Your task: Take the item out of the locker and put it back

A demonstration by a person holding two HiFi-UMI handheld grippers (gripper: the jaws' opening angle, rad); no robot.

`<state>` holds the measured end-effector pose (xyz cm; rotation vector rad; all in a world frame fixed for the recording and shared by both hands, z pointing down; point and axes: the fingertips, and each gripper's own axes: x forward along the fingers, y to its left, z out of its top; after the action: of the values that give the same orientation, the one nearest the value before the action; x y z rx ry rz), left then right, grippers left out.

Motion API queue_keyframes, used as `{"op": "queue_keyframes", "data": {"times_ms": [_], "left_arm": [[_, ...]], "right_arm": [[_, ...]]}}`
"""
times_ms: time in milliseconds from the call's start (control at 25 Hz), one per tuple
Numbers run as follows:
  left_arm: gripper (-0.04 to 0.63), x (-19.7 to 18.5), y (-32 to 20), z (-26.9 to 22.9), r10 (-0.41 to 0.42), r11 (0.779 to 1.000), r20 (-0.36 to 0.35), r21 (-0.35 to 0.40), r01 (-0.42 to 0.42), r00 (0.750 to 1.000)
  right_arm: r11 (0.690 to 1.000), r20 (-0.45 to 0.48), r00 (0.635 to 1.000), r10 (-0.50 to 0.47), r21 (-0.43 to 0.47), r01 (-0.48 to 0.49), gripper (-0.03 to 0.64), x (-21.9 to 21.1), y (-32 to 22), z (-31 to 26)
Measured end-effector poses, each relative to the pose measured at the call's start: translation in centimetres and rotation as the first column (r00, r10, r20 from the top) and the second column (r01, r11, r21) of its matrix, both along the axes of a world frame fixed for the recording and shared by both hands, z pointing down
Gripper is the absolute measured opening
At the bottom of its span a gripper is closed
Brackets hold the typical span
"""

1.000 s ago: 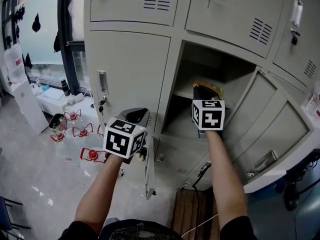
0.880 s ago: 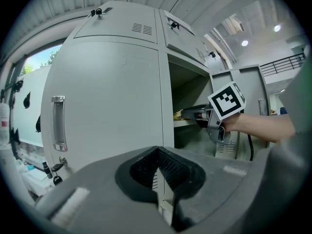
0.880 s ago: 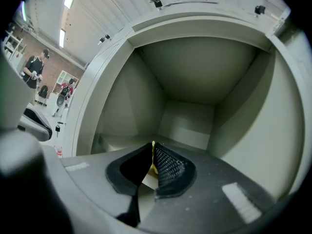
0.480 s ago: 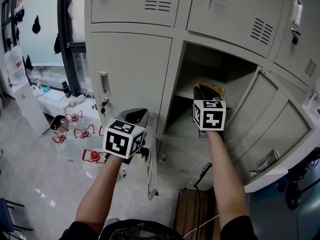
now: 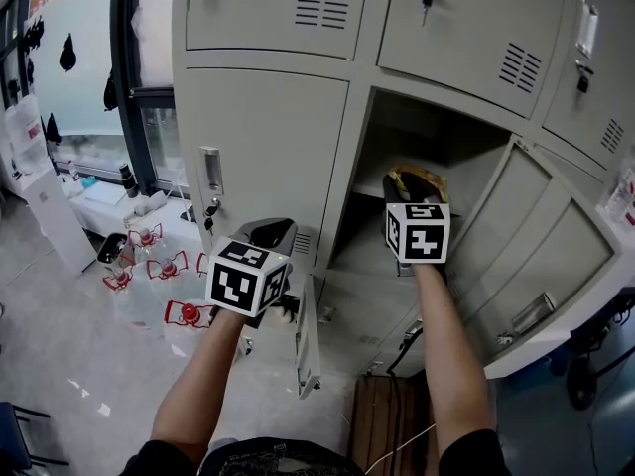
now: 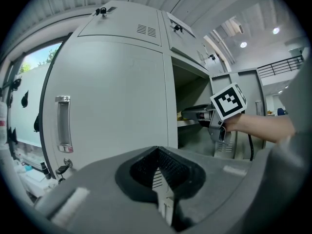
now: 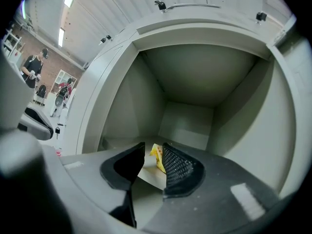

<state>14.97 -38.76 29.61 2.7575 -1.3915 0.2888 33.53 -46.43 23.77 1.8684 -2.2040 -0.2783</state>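
Note:
The open locker compartment point(image 5: 437, 137) holds a yellow packet point(image 5: 427, 177) on its shelf. My right gripper point(image 5: 402, 188) reaches level into the compartment, under its marker cube. In the right gripper view the yellow packet point(image 7: 157, 158) lies between the jaws of the right gripper point(image 7: 153, 149), close to the right pad point(image 7: 176, 167). A gap shows beside the left pad. These jaws have just been opening and no longer press on the packet. My left gripper point(image 5: 270, 232) hangs in front of the closed locker door point(image 5: 263, 137). The left gripper point(image 6: 157, 151) has its pads together with nothing held.
The compartment's door point(image 5: 556, 246) stands swung out to the right. A lower door's edge point(image 5: 303, 345) juts toward me beside the left hand. Red-capped items point(image 5: 184, 312) lie on the floor at left, and a wooden pallet point(image 5: 382, 415) sits below.
Both hands stay where they were. The yellow packet shows slightly more around the right gripper's tips.

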Motion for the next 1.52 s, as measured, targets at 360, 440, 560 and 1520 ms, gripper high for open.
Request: {"op": "queue_keyframes", "data": {"times_ms": [360,440,560,1520], "left_arm": [[0.005,-0.9,0.5,0.2,0.046,0.999,-0.007,-0.014,-0.046,0.999],[0.005,-1.0,0.8,0.2,0.060,0.998,-0.008,-0.016,-0.060,0.998],[0.005,-1.4,1.3,0.2,0.080,0.997,-0.009,-0.015,-0.080,0.997],[0.003,-7.8,5.6,2.1,0.130,0.991,-0.038,-0.031,-0.131,0.991]], "right_arm": [[0.998,-0.011,0.999,0.048,0.030,-0.048,0.132,-0.5,2.6,-0.8],[0.998,-0.006,0.998,0.059,0.037,-0.059,0.123,-0.8,3.5,-0.9],[0.997,0.009,0.997,0.074,0.036,-0.075,0.116,-1.3,4.9,-0.8],[0.989,0.150,0.978,0.145,-0.047,-0.140,0.046,-7.9,16.8,4.9]]}}
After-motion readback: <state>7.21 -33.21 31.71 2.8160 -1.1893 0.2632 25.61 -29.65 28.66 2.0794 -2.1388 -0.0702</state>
